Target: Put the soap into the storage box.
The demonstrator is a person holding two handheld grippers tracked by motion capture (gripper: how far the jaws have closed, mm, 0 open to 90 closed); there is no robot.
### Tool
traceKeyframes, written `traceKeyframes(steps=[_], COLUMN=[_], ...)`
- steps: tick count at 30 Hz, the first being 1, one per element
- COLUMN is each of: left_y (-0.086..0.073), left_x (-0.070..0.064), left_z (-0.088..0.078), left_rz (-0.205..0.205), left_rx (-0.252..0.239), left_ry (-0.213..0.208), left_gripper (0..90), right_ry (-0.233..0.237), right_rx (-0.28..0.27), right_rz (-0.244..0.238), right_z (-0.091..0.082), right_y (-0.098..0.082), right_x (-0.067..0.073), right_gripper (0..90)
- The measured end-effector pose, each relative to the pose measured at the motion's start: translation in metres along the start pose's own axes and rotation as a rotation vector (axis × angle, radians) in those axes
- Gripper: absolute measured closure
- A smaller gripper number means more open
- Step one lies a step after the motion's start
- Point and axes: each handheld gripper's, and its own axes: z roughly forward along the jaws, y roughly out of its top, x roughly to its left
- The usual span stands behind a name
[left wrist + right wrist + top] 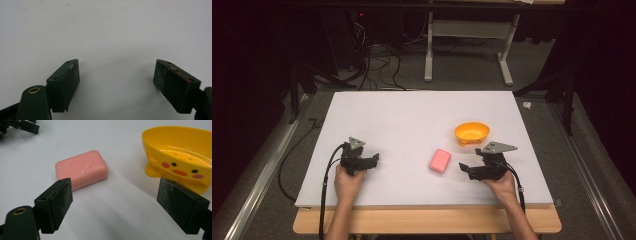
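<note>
Right gripper point(468, 169) sits low at the near right of the white worktop point(412, 115), jaws spread wide, nothing between them. It points left toward the pink soap bar point(440, 160), which lies flat on the worktop just beside the jaw tips, not touching them. In the right gripper view the soap bar point(82, 169) lies ahead and left of centre, partly behind the left jaw; it is turned at an angle to the jaw line.

Left gripper point(371, 161) rests at the near left, well apart from the soap, jaws also spread and empty; its own view gives bare worktop point(105, 30) between the pads.

Step in hand, as I read it: closing in on the soap for a pick.
- Shift the right gripper toward its left so the bar sits midway between the jaws.
- Turn the wrist so the pads meet the two long flat sides squarely, not the rounded corners.
- Stay low, pads near the worktop; soap is likely slick, so squeeze firm and even.

Container: yellow duck-face soap dish point(471, 133), upright, just beyond the right gripper, near the soap but apart from it. In the right gripper view the soap dish point(180, 152) has drain holes in its floor and looks empty.
</note>
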Motion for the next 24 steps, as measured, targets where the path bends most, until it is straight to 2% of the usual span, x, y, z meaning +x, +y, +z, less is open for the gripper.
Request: traceKeyframes(steps=[13, 22, 24], left_y=[0.000, 0.000, 0.000], left_x=[0.000, 0.000, 0.000], left_z=[0.000, 0.000, 0.000], left_rz=[-0.001, 0.001, 0.001], left_rx=[0.003, -0.004, -0.003], left_ry=[-0.002, 0.003, 0.002], left_gripper=[21.5, 21.6, 21.5], right_ry=[0.045, 0.078, 0.065], right_rx=[0.007, 0.017, 0.025], right_rz=[-0.087, -0.115, -0.138], right_z=[0.019, 0.030, 0.033], right_y=[0.018, 0.025, 0.025], right_x=[0.018, 0.026, 0.028], right_gripper=[13.2, 12.7, 12.8])
